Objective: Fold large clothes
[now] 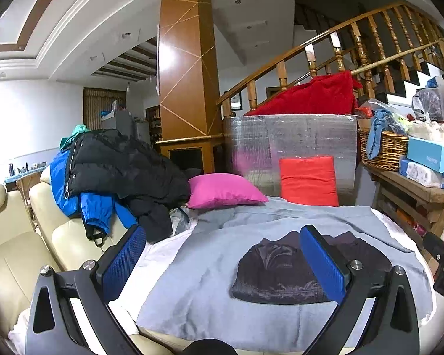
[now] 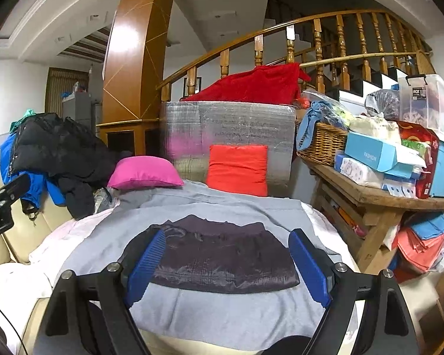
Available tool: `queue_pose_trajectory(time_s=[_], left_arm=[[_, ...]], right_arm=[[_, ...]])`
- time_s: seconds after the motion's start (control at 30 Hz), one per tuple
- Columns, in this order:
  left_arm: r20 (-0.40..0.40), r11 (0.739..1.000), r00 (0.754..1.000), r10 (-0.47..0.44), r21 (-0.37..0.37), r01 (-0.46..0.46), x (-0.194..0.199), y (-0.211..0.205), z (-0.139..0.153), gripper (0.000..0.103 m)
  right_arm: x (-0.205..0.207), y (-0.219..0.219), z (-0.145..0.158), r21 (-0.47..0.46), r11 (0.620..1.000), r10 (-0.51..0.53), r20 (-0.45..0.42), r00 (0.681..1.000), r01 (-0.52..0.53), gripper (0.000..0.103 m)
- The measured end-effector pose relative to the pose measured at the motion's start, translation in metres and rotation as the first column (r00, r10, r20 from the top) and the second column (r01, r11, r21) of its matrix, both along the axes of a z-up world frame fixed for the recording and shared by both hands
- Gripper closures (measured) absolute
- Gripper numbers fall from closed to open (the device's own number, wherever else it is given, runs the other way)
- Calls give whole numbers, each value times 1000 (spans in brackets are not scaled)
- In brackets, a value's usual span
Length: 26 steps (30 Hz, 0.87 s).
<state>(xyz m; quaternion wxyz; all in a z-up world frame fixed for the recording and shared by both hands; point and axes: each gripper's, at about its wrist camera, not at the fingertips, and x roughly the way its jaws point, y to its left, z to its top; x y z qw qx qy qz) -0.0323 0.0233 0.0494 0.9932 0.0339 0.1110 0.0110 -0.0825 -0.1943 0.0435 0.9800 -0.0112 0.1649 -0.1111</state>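
Observation:
A dark purple garment (image 1: 278,269) lies folded into a compact block on a grey blanket (image 1: 210,266) spread over the sofa. It also shows in the right wrist view (image 2: 222,254) on the same grey blanket (image 2: 222,316). My left gripper (image 1: 222,254) is open and empty, held above the blanket, with the garment behind its right finger. My right gripper (image 2: 226,257) is open and empty, with the garment lying between and beyond its blue fingers. The left gripper's body (image 2: 3,204) shows at the left edge of the right wrist view.
A pile of black and blue jackets (image 1: 112,171) lies on the cream sofa (image 1: 14,236) at the left. A pink cushion (image 1: 222,190) and an orange cushion (image 1: 309,180) sit behind the blanket. A wooden table (image 2: 379,195) with boxes and a wicker basket (image 2: 322,145) stands at the right.

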Motion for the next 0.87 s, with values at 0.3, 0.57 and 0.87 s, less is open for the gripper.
queue_pose_trajectory(time_s=[0.3,0.57,0.87], left_arm=[[-29,1000,999,26,-8,-26,26,2,-4,0],[-53,999,998,37,-6,-38,61,-10,-6,0],[-104,999,995,6,-35,-10,114,-32,-22,0]], right_arm=[[33,4,4,-42,999,26,-22,999,-27,15],[75,-6,5,-45,998,36,-44,998,-38,15],[135,-41,-16,4,999,43,-105,994,-43,15]])
